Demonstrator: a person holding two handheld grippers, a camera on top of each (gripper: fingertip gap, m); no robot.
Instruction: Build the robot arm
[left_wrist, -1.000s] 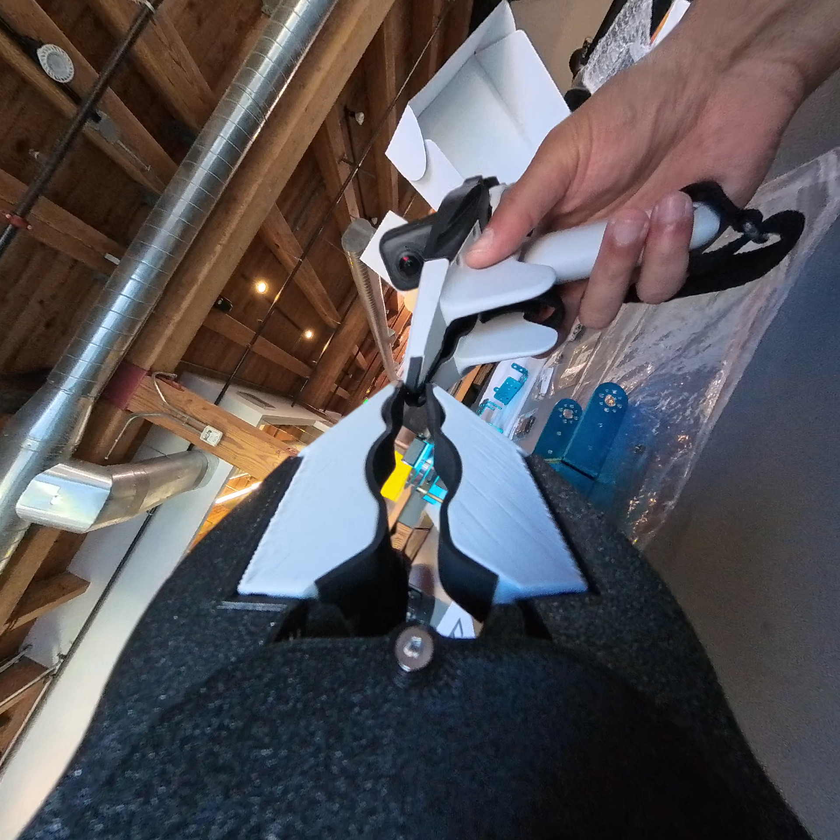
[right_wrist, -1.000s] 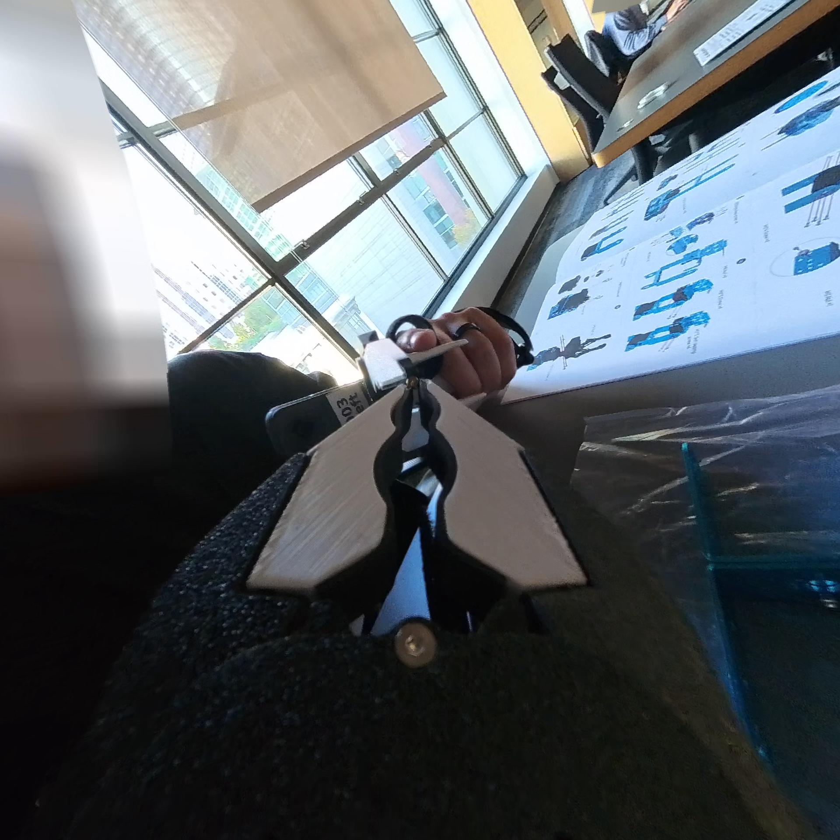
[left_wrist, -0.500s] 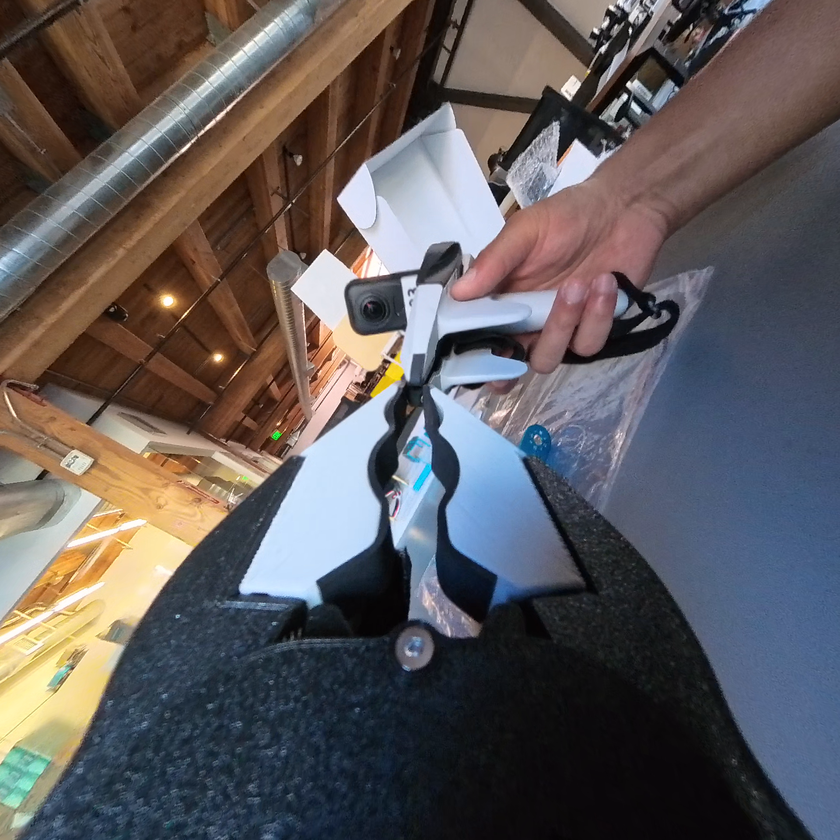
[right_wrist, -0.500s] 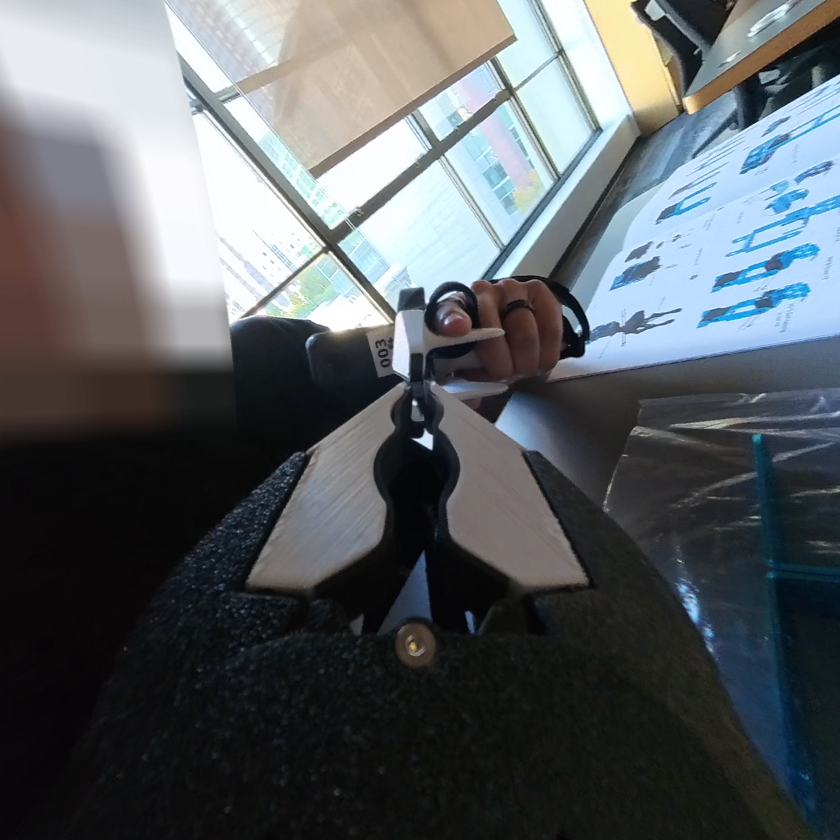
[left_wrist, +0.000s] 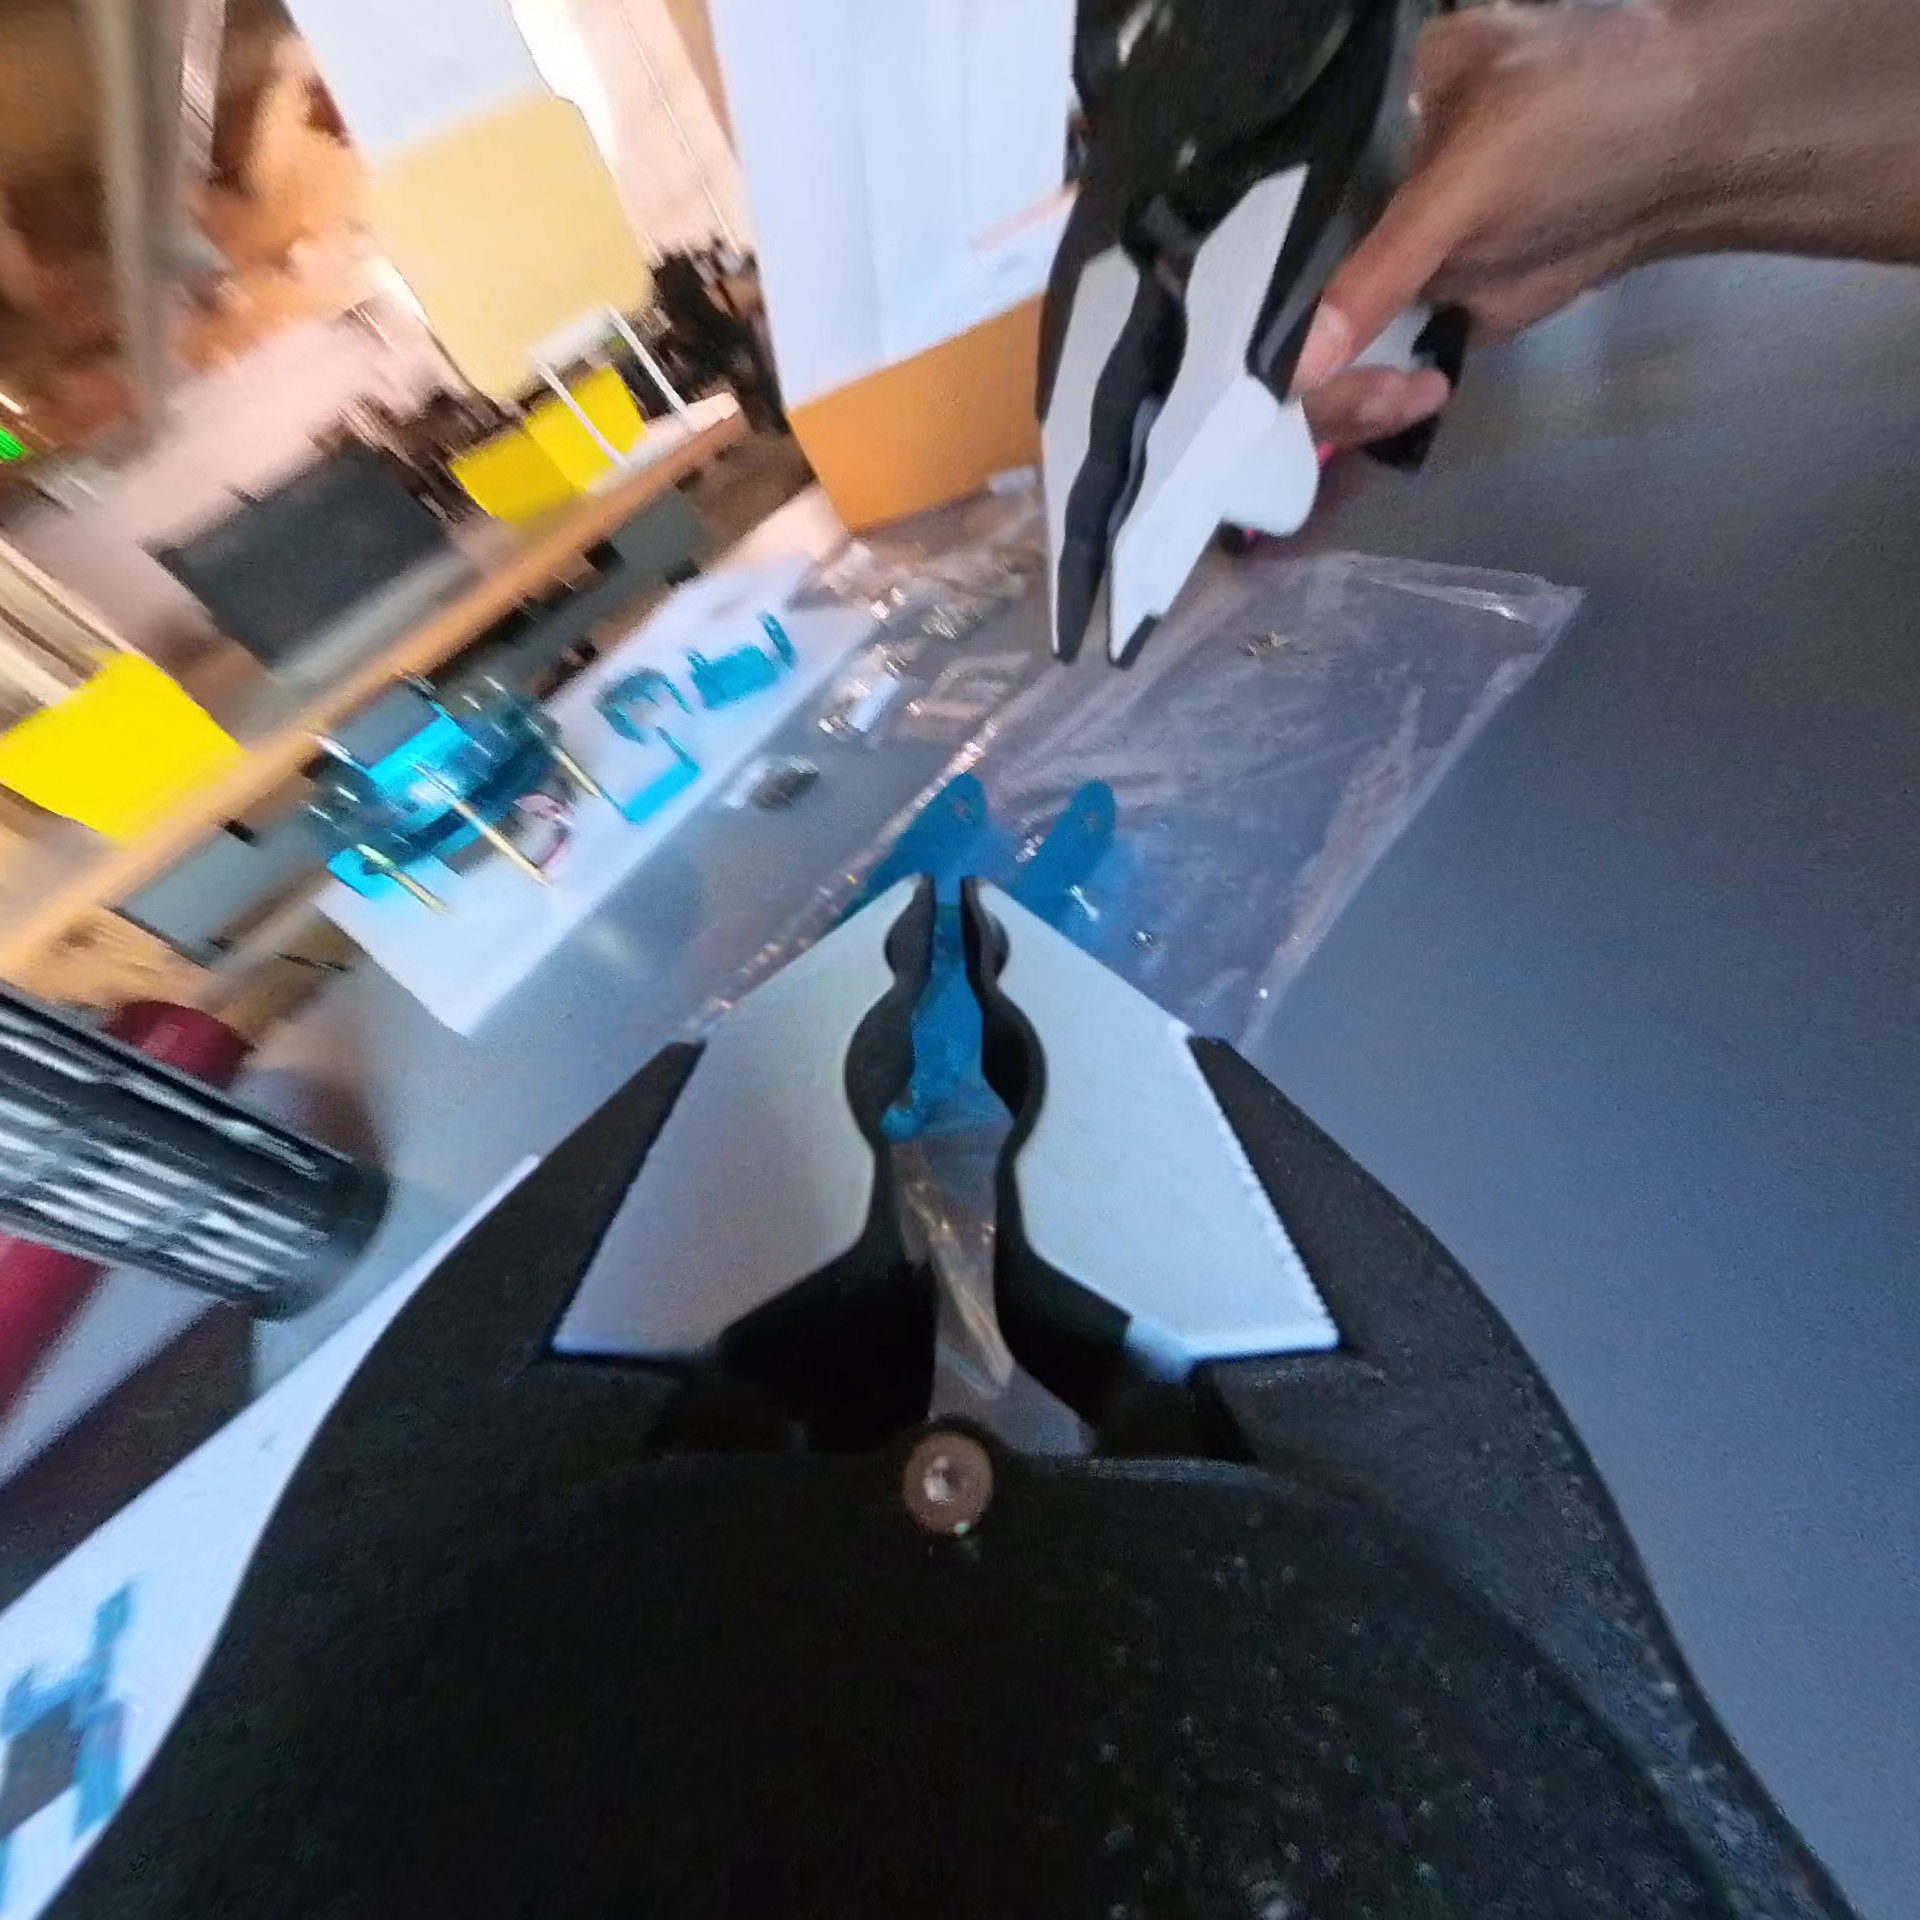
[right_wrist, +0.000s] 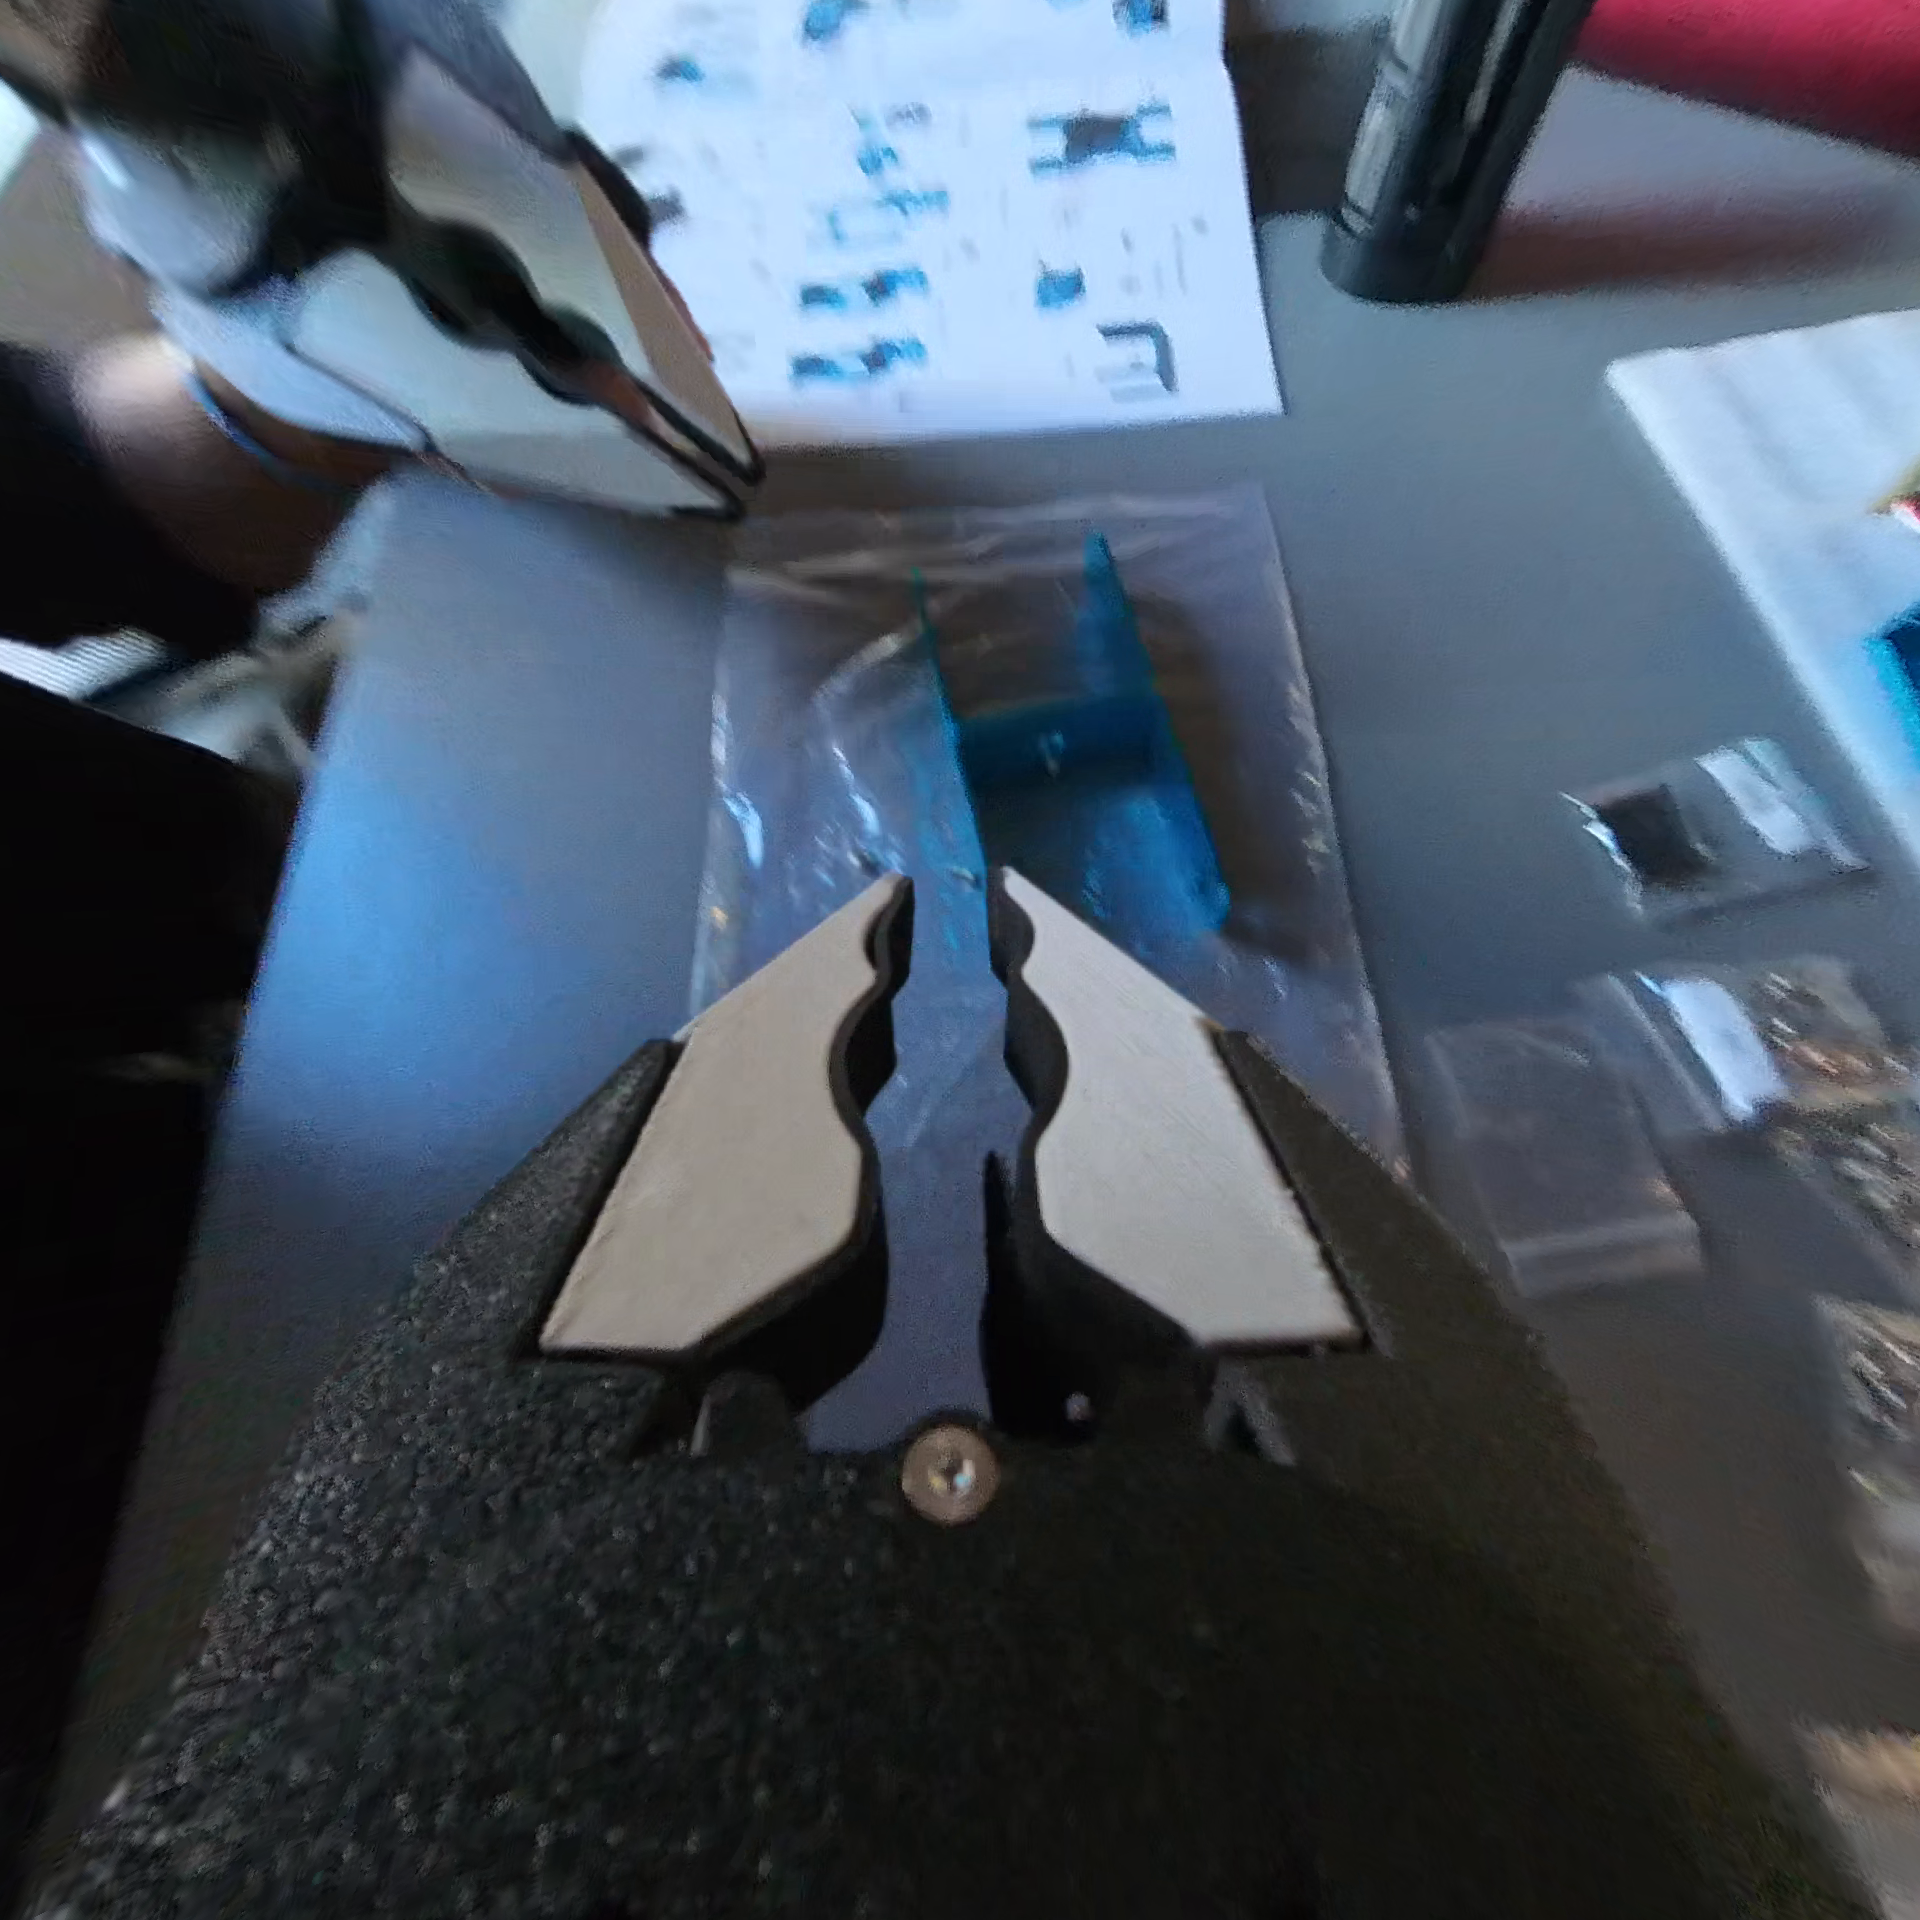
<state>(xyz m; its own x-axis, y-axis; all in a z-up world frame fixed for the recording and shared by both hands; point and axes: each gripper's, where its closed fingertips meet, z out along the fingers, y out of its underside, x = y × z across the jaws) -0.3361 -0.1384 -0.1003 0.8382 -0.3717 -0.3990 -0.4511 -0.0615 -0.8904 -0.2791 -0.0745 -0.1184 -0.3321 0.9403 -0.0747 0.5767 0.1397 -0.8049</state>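
A blue metal bracket (right_wrist: 1070, 748) lies inside a clear plastic bag (right_wrist: 790, 831) on the grey table (right_wrist: 499, 727). My right gripper (right_wrist: 954, 894) is open and empty, with its tips just above the near end of the bag. It also shows in the left wrist view (left_wrist: 1091, 649), held by a hand (left_wrist: 1558, 177) over the far part of the bag (left_wrist: 1351, 748). My left gripper (left_wrist: 942, 894) is closed to a thin slit, and the bracket (left_wrist: 961, 831) shows beyond it. In the right wrist view the left gripper (right_wrist: 740, 488) hovers at the bag's far edge, gripping nothing.
A printed sheet with blue pictures (right_wrist: 966, 208) lies beyond the bag. A dark bottle (right_wrist: 1444, 145) stands at the back right. Small bags of hardware (right_wrist: 1714, 821) lie to the right. Loose blue parts (left_wrist: 644, 727) and a blue assembly (left_wrist: 436, 800) sit on a white sheet. The bracket (left_wrist: 961, 831) is about 8 cm from my right fingertips and 12 cm from my left.
Both grippers were raised with their tips meeting in the air. They have swung down over the bag on the table. The right jaws have opened; the left have narrowed.
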